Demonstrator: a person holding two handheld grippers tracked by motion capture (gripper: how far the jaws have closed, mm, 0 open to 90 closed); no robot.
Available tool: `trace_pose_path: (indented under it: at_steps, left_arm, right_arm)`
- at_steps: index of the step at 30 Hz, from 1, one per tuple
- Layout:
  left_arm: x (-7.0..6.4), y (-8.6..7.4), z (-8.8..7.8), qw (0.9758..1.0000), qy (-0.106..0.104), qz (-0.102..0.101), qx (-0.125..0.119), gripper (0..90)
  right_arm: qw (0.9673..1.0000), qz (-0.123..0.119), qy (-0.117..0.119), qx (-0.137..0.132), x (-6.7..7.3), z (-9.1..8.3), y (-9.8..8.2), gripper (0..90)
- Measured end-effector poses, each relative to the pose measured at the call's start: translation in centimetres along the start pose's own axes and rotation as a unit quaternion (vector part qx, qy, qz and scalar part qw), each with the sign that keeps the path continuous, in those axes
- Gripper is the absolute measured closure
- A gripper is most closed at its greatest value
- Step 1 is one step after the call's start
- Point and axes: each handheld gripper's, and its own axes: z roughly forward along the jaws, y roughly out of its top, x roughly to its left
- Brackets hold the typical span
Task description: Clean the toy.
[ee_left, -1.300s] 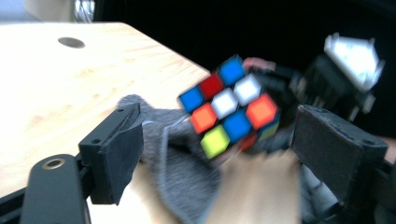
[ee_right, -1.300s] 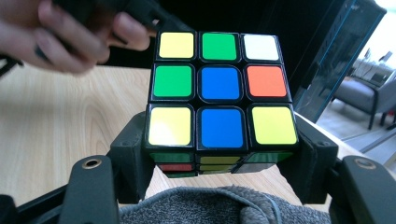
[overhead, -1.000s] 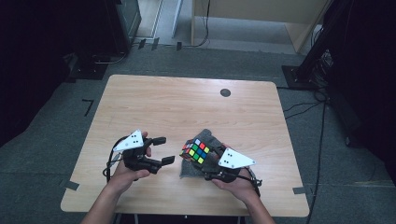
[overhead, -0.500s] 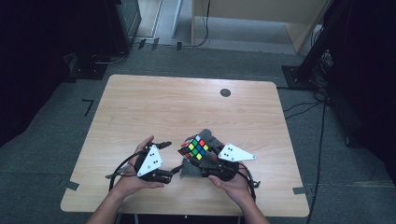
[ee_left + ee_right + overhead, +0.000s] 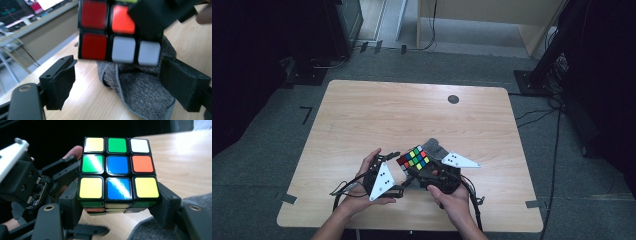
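Pale wooden bench (image 5: 362, 115) carries a grey knitted cloth (image 5: 140, 85); lower centre, our right gripper (image 5: 117, 207) pinches the multicoloured plastic puzzle cube (image 5: 414, 158). Our left gripper (image 5: 117, 82), spread and just closing, could knock it loose.

One puzzle cube (image 5: 414, 158), one grey knitted cloth (image 5: 435, 147), two hand-held grippers, the left gripper (image 5: 398, 172) and the right gripper (image 5: 417, 167), and one dark round disc (image 5: 453, 99) sit on or above one wooden desk (image 5: 377, 115).
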Motion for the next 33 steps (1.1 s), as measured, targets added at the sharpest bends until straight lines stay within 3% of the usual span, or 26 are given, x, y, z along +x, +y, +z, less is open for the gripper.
trace_pose_path:
  at_steps: [2, 4, 7, 9, 12, 13, 14, 15, 16, 18, 21, 22, 23, 26, 27, 28, 29, 30, 31, 32, 33]
  left_arm:
    - [-0.1, -0.2, -0.2, 0.9999, 0.008, 0.009, -0.012, 29.4]
    - [-0.2, -0.4, -0.2, 0.9998, 0.01, 0.011, -0.012, 33.4]
    - [0.4, -0.9, -0.3, 0.9998, 0.015, -0.015, -0.008, 34.4]
    - [1.4, -1.3, -0.5, 0.9988, 0.02, -0.044, -0.004, 34.4]
    - [3.1, -1.9, -1.2, 0.9959, 0.028, -0.086, 0.002, 34.5]
    - [3.5, -2.0, -1.4, 0.9949, 0.03, -0.096, 0.002, 34.5]
    - [4.0, -2.2, -1.5, 0.9934, 0.027, -0.112, 0.001, 34.5]
    - [4.5, -2.3, -1.7, 0.9918, 0.017, -0.126, 0.003, 34.6]
    - [4.7, -2.3, -1.8, 0.9916, 0.017, -0.128, 0.004, 34.6]
    - [5.0, -2.2, -1.9, 0.9903, 0.007, -0.139, 0.005, 34.7]
    - [4.9, -2.0, -2.0, 0.989, -0.007, -0.148, 0.002, 34.7]
    - [4.9, -2.0, -1.9, 0.9889, -0.009, -0.148, 0.003, 34.6]
    - [4.9, -1.9, -1.9, 0.9887, -0.011, -0.15, 0.003, 34.7]
    - [5.0, -1.9, -1.9, 0.9866, -0.022, -0.162, 0.004, 34.6]
    - [5.1, -1.9, -1.9, 0.9863, -0.025, -0.163, 0.006, 34.6]
    - [5.1, -1.9, -2.0, 0.9859, -0.032, -0.164, 0.007, 34.6]
    - [5.1, -1.9, -2.0, 0.9857, -0.036, -0.164, 0.008, 34.6]
    - [5.1, -1.9, -2.0, 0.9852, -0.041, -0.166, 0.009, 34.6]
    - [5.2, -1.9, -1.9, 0.9845, -0.05, -0.168, 0.009, 34.6]
    - [5.1, -1.9, -1.9, 0.9846, -0.051, -0.167, 0.009, 34.6]
    - [5.0, -1.9, -1.8, 0.9851, -0.051, -0.164, 0.012, 34.6]
  right_arm:
    - [0.9999, 0.007, 0.004, 0.009, 0.1, 0.3, -0.2, 34.7]
    - [0.9996, 0.024, 0.006, 0.013, -0.1, 0.4, -0.3, 34.0]
    - [0.9988, 0.043, 0.02, 0.017, -0.8, 0.0, 0.2, 18.9]
    - [0.9992, 0.031, 0.023, 0.01, -1.3, -0.6, 0.5, 15.1]
    - [0.9998, 0.008, -0.019, -0.006, -2.5, -1.9, 1.1, 15.3]
    - [0.998, -0.021, -0.059, 0.007, -3.0, -2.1, 1.1, 15.5]
    - [0.9951, -0.044, -0.086, 0.021, -3.3, -2.0, 1.0, 15.3]
    - [0.9888, -0.073, -0.122, 0.046, -3.8, -1.8, 0.7, 15.2]
    - [0.9803, -0.092, -0.154, 0.081, -4.4, -1.2, 0.1, 14.1]
    - [0.9737, -0.1, -0.165, 0.121, -5.2, -0.3, -0.8, 12.4]
    - [0.9568, -0.139, -0.193, 0.167, -5.5, 1.2, -2.4, 12.3]
    - [0.9484, -0.163, -0.202, 0.182, -5.3, 1.8, -2.9, 12.7]
    - [0.9434, -0.175, -0.207, 0.191, -5.2, 2.1, -3.2, 13.1]
    - [0.9336, -0.188, -0.207, 0.224, -5.1, 3.2, -4.2, 16.5]
    - [0.9378, -0.175, -0.199, 0.224, -5.2, 3.2, -4.2, 22.3]
    - [0.9401, -0.169, -0.194, 0.223, -5.3, 3.2, -4.1, 30.8]
    - [0.94, -0.17, -0.198, 0.219, -5.4, 2.9, -4.0, 49.3]
    - [0.9379, -0.172, -0.211, 0.215, -5.4, 2.7, -3.8, 64.7]
    - [0.9369, -0.171, -0.216, 0.215, -5.5, 2.5, -3.7, 70.4]
    - [0.942, -0.159, -0.21, 0.208, -5.7, 2.2, -3.5, 74.1]
    - [0.9512, -0.14, -0.196, 0.193, -5.7, 1.6, -3.1, 76.1]
